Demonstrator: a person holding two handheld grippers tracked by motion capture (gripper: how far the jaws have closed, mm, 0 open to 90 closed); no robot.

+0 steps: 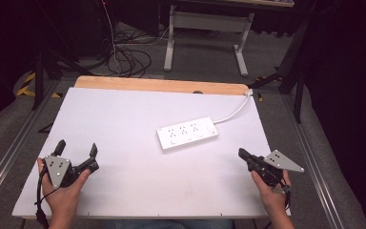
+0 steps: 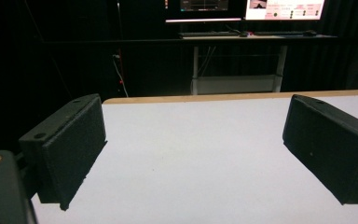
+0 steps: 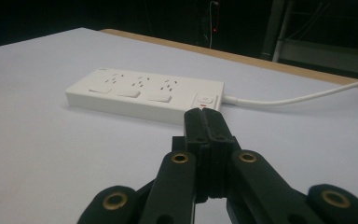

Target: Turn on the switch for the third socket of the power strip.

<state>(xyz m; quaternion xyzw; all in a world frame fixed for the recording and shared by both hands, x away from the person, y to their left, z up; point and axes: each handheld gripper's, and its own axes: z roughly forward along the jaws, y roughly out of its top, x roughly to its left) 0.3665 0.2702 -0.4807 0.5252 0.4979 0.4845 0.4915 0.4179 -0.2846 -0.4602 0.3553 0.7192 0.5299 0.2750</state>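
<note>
Closed right tongs (image 3: 208,122) aim at the power strip (image 1: 187,133), lying mid-tabletop (image 1: 124,119) at their eleven o'clock, so I can press its switch; left tongs (image 1: 76,150) wait open, empty.

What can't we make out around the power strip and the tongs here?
- White plastic power strip: socket type and switch state too small, high view and right gripper view.
- White cable: its end drops past the table's far edge, plug hidden.
- Right tongs: shut tips hide the strip's near side.
</note>
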